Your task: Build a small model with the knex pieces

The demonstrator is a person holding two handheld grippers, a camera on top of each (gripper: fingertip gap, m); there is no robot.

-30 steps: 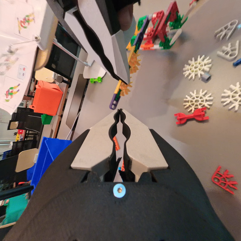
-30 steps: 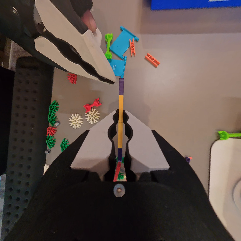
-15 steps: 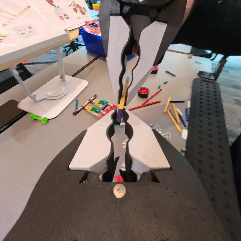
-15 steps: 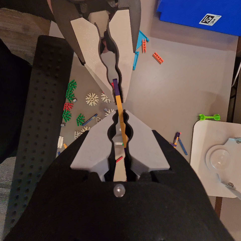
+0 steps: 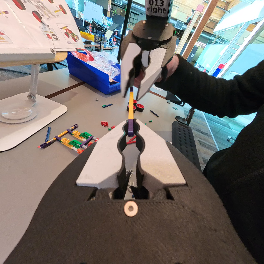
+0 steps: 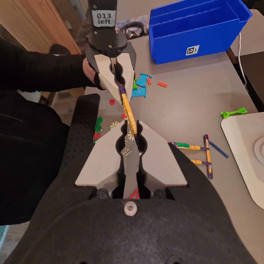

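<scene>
Grey tabletop (image 5: 28, 178) strewn with toy parts. Left wrist view: my left tongs (image 5: 130, 121) pinch the purple end of a yellow rod (image 5: 130, 107). Right wrist view: my right tongs (image 6: 132, 122) grip its other end, above the tabletop.

Blue bin (image 6: 192, 37) at table's (image 6: 185, 102) far edge. Two cyan panels (image 6: 140, 85) and orange ladder piece (image 6: 162, 84) before it. Lime rod (image 6: 233, 112) beside white stand base (image 6: 245, 150). Multicoloured frame (image 5: 70, 137) mid-table. Red-hubbed wheels (image 5: 137, 107) farther back.
</scene>
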